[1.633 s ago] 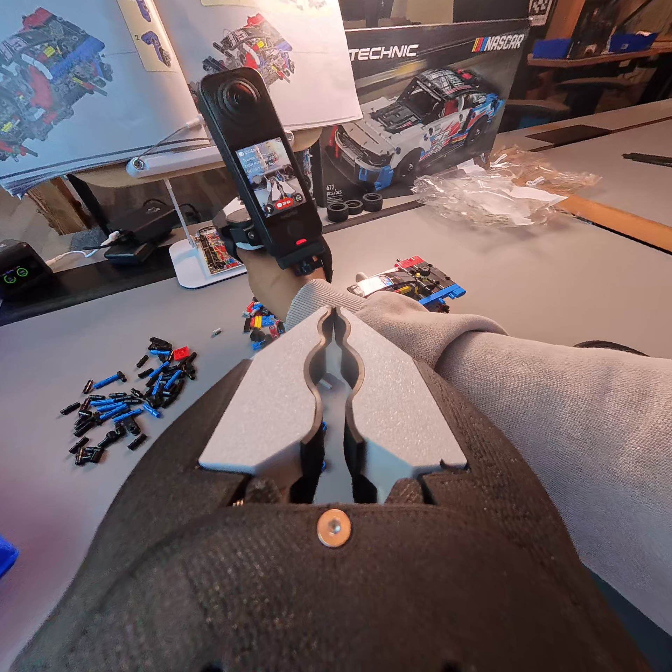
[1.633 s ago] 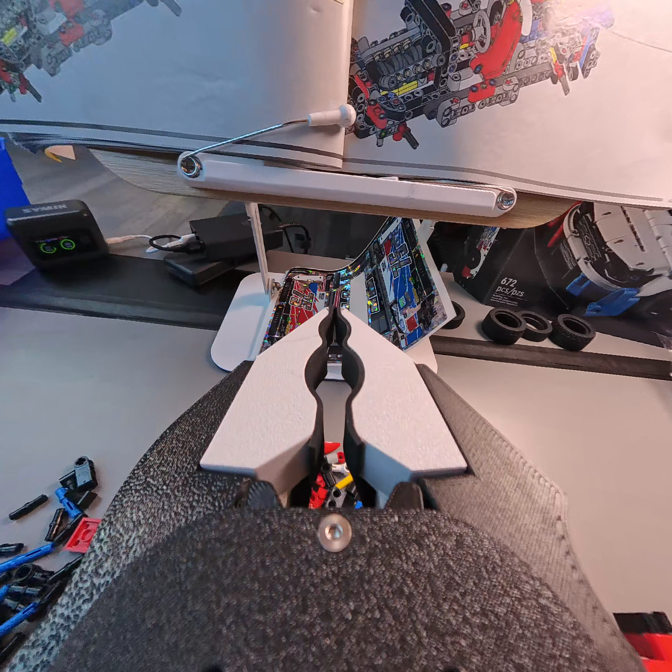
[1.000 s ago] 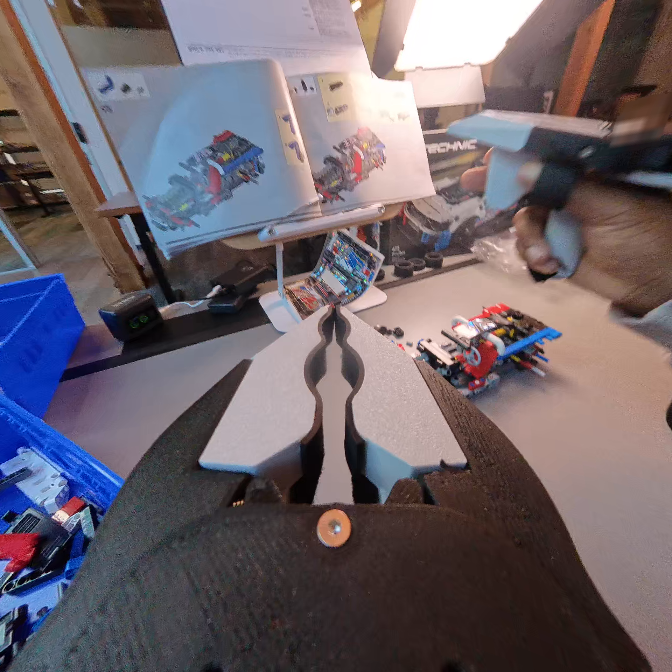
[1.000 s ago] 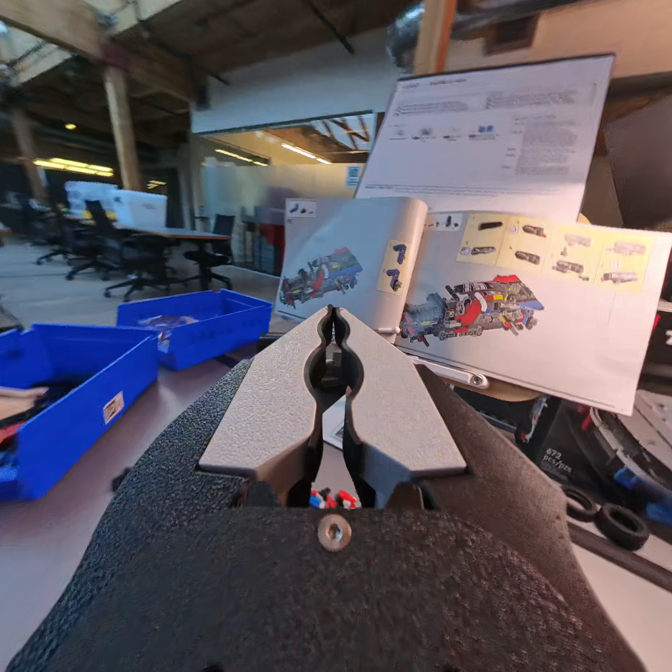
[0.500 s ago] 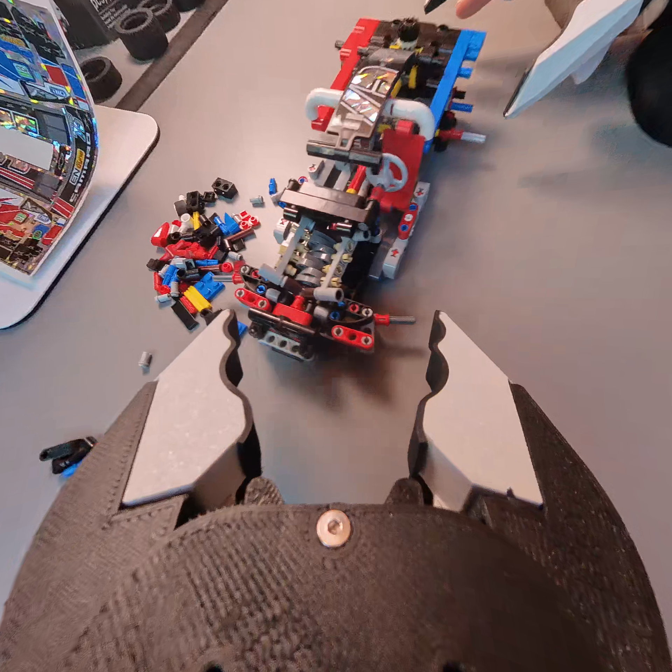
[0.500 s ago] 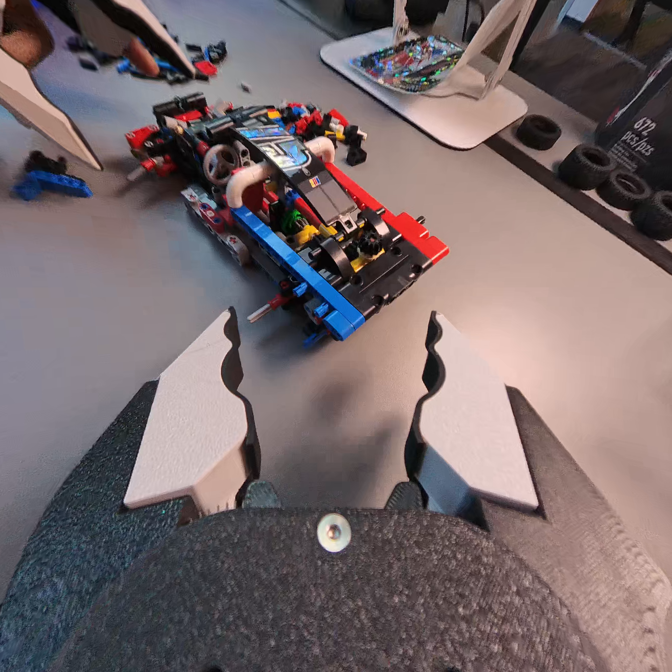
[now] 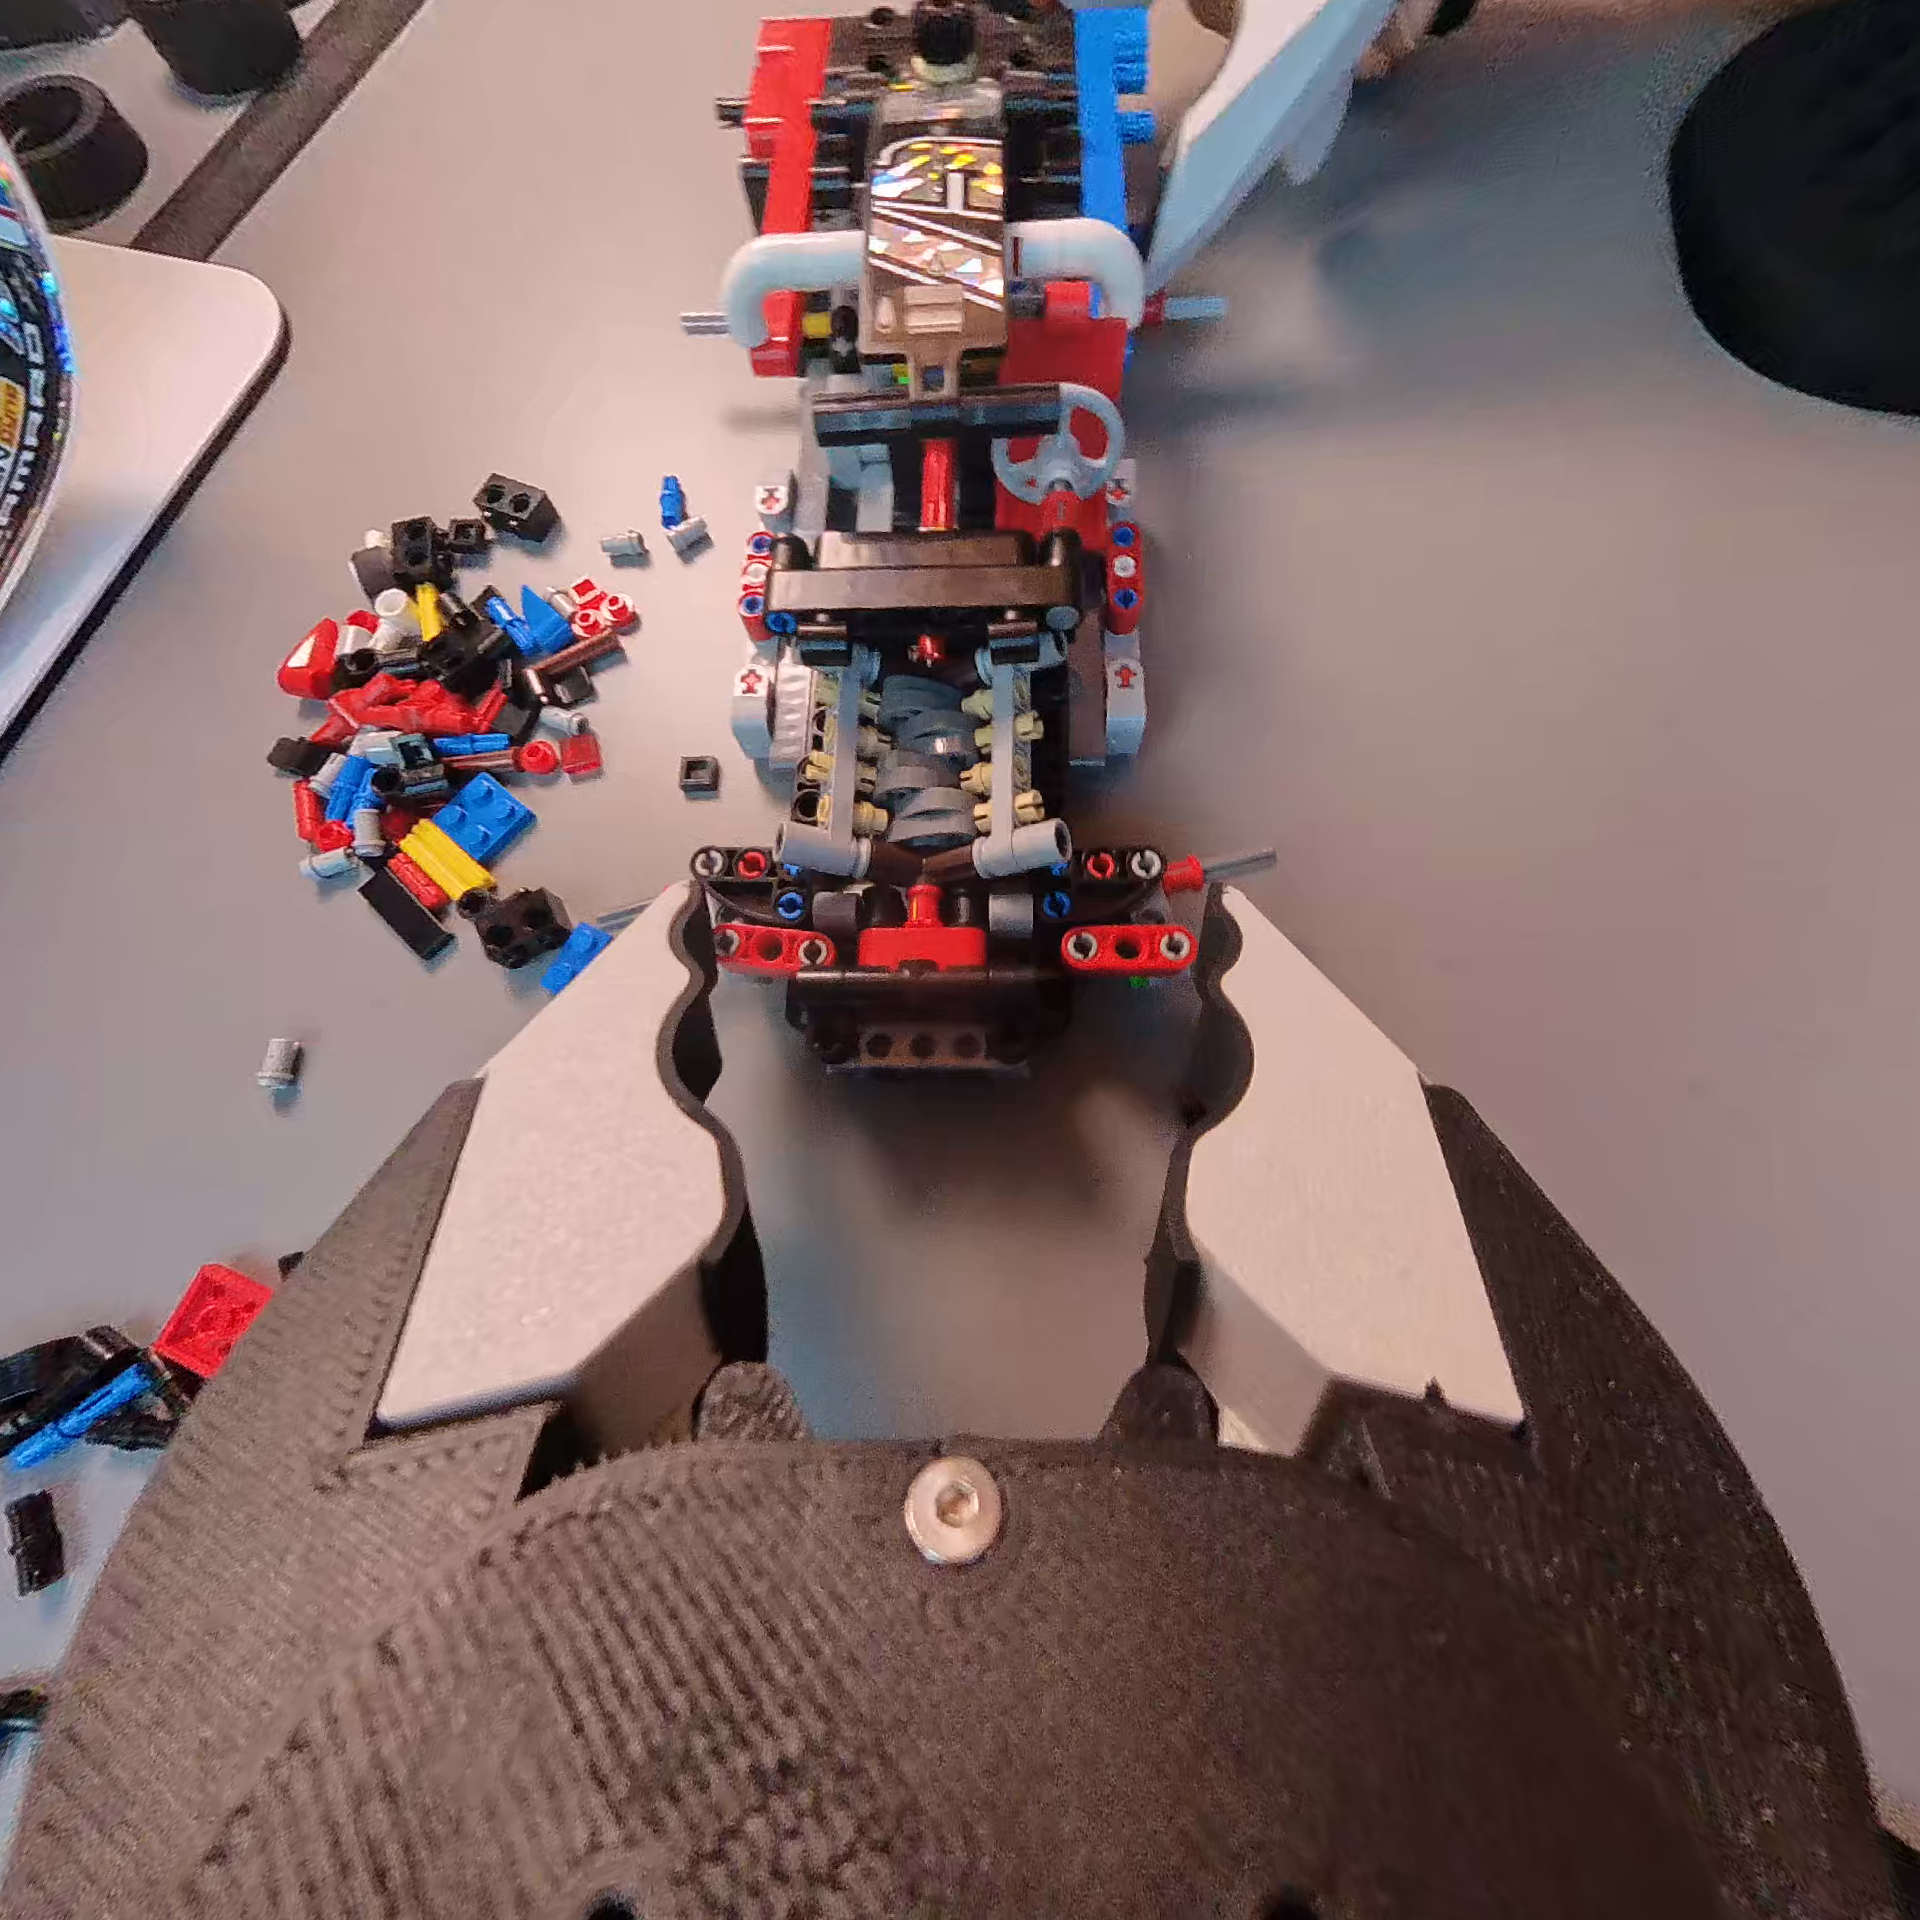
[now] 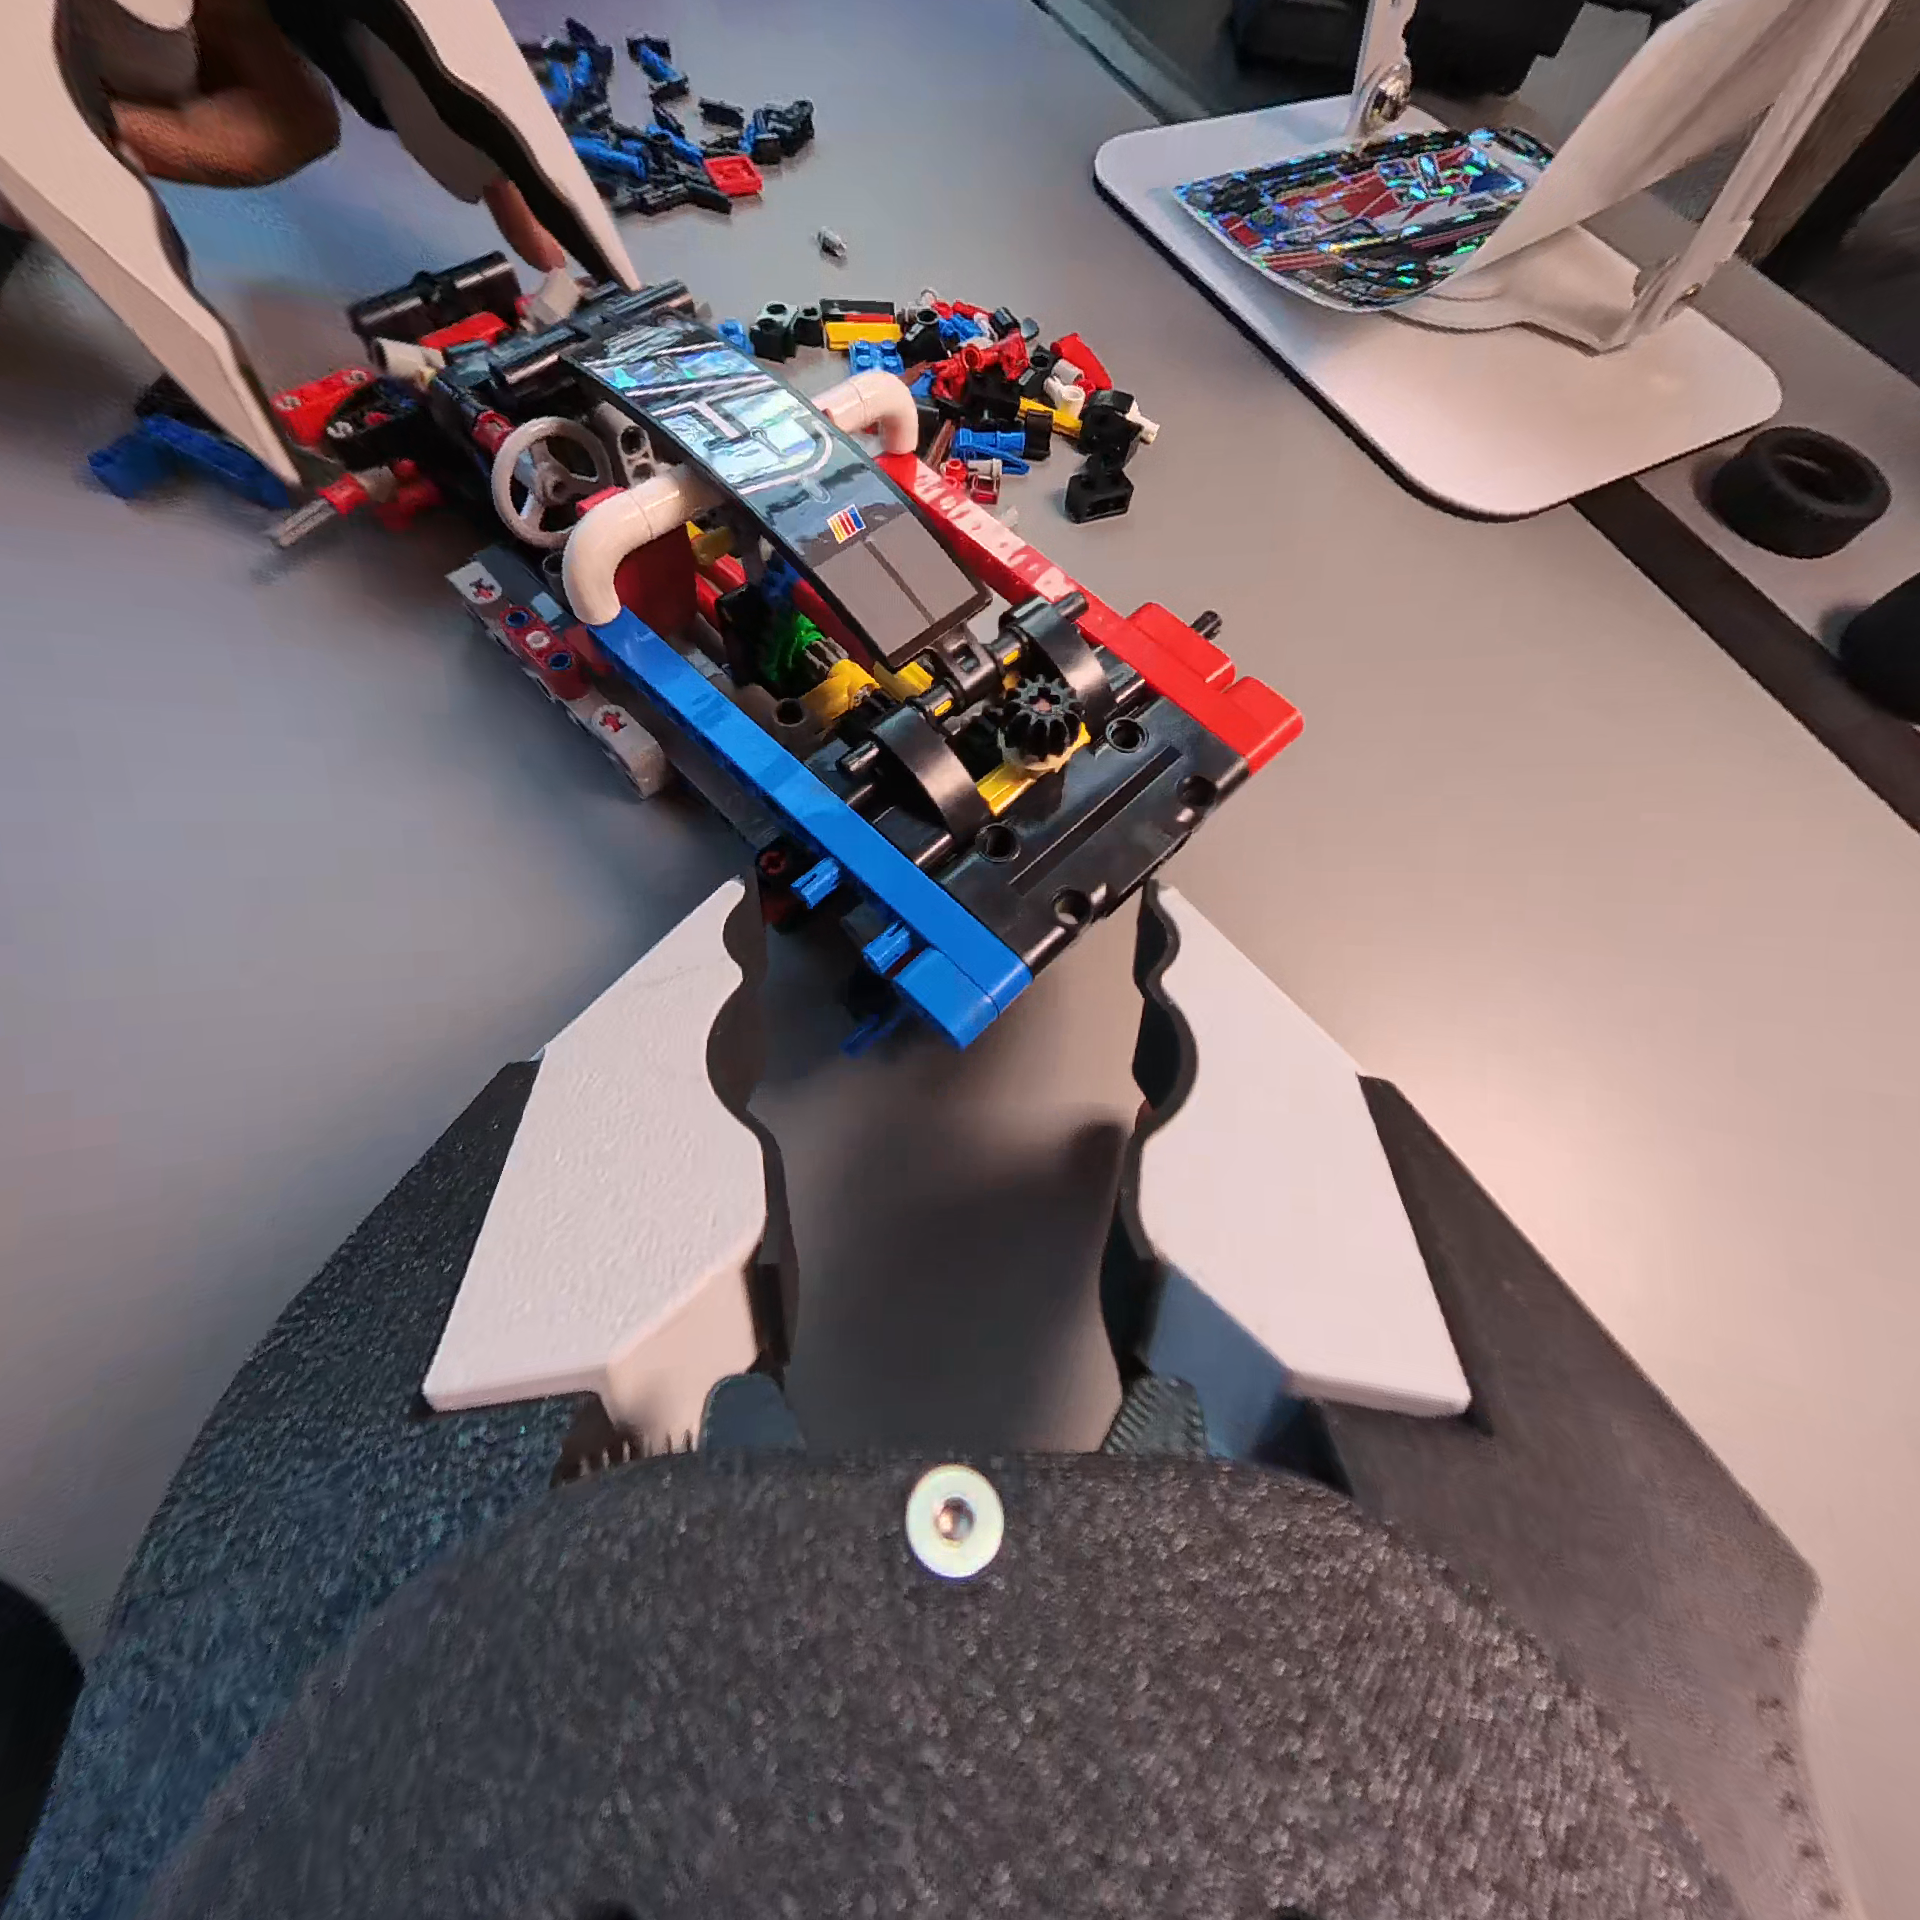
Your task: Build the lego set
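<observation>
The part-built lego car (image 7: pixel 935 623) lies on the grey table, with a red side, a blue side and a shiny roof panel. My left gripper (image 7: pixel 951 925) is open, and its fingertips flank the car's front end with the red beams. I cannot tell whether they touch it. My right gripper (image 8: pixel 948 914) is open, and its fingertips flank the blue rear corner of the car (image 8: pixel 831 582). Each gripper also shows in the other's view: the left gripper (image 8: pixel 452 374) at the far end of the car, one right finger (image 7: pixel 1247 135) beside the blue side.
A pile of loose mixed pieces (image 7: pixel 436 717) lies left of the car and also shows in the right wrist view (image 8: pixel 966 384). Blue and black pins (image 8: pixel 675 135) lie farther off. A white stand base (image 8: pixel 1507 416) holds a shiny sticker sheet (image 8: pixel 1351 208). Black tyres (image 8: pixel 1797 488) sit behind it.
Both grippers were shut and raised towards the manual, then opened and dropped to the table. Since half a second ago both have moved in around the car's ends, and their jaws have narrowed a little.
</observation>
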{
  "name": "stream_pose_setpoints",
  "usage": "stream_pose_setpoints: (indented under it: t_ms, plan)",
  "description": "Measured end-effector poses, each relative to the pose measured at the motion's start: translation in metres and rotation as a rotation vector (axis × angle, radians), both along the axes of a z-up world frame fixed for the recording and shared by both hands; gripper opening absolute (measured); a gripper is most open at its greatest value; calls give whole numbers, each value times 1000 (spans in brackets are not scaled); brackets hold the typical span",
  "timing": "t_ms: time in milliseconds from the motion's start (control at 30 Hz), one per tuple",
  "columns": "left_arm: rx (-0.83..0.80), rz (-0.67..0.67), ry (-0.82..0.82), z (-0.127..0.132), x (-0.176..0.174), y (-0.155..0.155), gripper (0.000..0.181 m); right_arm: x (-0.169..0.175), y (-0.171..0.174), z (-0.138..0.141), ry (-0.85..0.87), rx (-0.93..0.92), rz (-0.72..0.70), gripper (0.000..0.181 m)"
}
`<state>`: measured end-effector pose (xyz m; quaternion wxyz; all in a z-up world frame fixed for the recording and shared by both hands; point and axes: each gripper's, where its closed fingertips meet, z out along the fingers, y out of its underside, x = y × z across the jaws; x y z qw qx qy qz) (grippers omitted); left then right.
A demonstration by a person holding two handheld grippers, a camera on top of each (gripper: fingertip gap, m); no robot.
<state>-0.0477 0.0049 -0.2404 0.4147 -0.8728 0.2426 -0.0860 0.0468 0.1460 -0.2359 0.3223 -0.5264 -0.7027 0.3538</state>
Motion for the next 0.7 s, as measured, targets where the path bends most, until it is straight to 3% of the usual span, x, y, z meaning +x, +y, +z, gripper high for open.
stream_pose_setpoints:
  t_ms: [67, 133, 233, 367, 467, 533, 700]
  plan:
    - [2, -38, -7, 5, 5, -6, 89, -1, 7, 1, 4, 15, -3, 65]
    - [30, -54, -59, 18, 9, -8, 73, 0, 20, 5, 11, 67, -70, 58]
    - [51, -65, -10, 26, 10, -6, 67, 11, 31, 28, 58, 185, -177, 54]
    - [7, -53, -74, 20, 28, 11, 79, 18, -3, 52, 114, 100, -170, 50]
    - [-40, -60, -49, 7, 41, 20, 79, 13, -32, 51, 108, 29, -174, 54]
    - [-15, -57, -35, 10, 48, 22, 56, 9, -43, 44, 96, 22, -193, 55]
    - [48, -15, 52, 13, 53, 22, 47, 6, -33, 40, 128, 46, -277, 44]
